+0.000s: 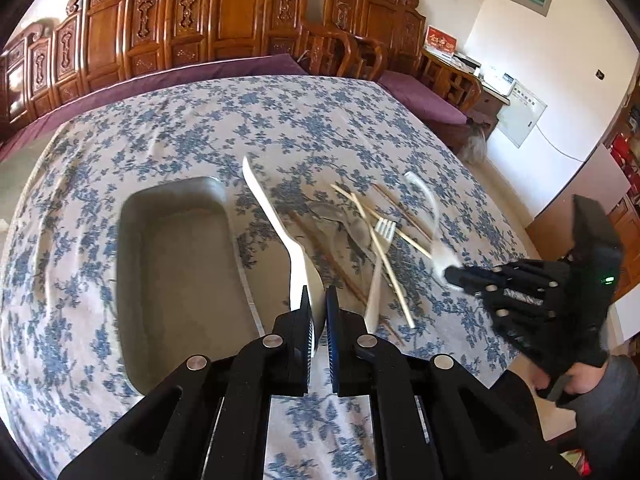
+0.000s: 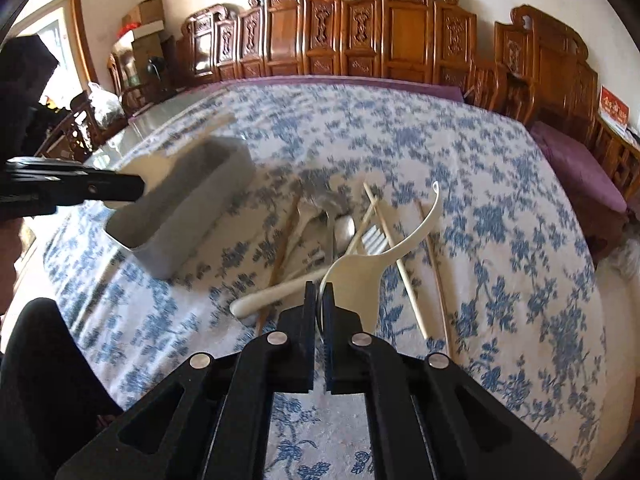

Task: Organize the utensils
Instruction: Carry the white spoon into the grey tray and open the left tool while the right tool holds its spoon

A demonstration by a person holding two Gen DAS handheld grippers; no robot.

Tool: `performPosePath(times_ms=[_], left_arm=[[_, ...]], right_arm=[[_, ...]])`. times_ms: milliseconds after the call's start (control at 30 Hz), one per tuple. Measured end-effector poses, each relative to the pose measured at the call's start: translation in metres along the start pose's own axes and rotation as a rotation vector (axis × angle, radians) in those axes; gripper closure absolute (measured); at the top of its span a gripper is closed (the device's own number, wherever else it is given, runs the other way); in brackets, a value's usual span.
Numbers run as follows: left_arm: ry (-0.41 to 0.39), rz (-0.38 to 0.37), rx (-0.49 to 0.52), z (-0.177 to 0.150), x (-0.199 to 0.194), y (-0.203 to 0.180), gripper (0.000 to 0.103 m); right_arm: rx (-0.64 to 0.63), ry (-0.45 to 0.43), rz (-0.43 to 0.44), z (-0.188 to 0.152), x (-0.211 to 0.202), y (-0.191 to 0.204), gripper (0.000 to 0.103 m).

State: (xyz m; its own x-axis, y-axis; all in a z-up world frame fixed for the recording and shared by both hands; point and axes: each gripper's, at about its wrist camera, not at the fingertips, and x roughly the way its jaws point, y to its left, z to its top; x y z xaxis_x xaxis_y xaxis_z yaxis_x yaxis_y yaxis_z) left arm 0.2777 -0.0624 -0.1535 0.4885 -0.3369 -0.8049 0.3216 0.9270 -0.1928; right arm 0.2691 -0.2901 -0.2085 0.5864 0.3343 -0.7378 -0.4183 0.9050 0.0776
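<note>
My left gripper (image 1: 318,300) is shut on a white ladle-like spoon (image 1: 276,220), held beside the right wall of the grey rectangular bin (image 1: 132,248). In the right wrist view the left gripper (image 2: 138,188) holds that spoon (image 2: 140,172) at the bin (image 2: 192,200). My right gripper (image 2: 320,300) is shut on a cream spoon with a curved handle (image 2: 360,280), lifted above the utensil pile. In the left wrist view the right gripper (image 1: 450,274) carries this spoon (image 1: 430,200). Chopsticks (image 1: 384,248), a white fork (image 1: 378,264) and metal spoons (image 2: 340,224) lie on the cloth.
A blue floral tablecloth (image 1: 200,132) covers the table. Carved wooden seats (image 1: 224,16) with purple cushions (image 1: 424,98) line the far side. A white utensil handle (image 2: 276,292) lies near my right gripper. A person's dark sleeve (image 2: 36,380) is at the left.
</note>
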Motion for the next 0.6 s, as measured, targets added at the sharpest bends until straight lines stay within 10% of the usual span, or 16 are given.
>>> performPosePath(times_ms=[600], left_arm=[[0.040, -0.028, -0.018, -0.026, -0.001, 0.021, 0.103]], right_arm=[[-0.082, -0.043, 0.033, 0.000, -0.028, 0.032, 0.099]])
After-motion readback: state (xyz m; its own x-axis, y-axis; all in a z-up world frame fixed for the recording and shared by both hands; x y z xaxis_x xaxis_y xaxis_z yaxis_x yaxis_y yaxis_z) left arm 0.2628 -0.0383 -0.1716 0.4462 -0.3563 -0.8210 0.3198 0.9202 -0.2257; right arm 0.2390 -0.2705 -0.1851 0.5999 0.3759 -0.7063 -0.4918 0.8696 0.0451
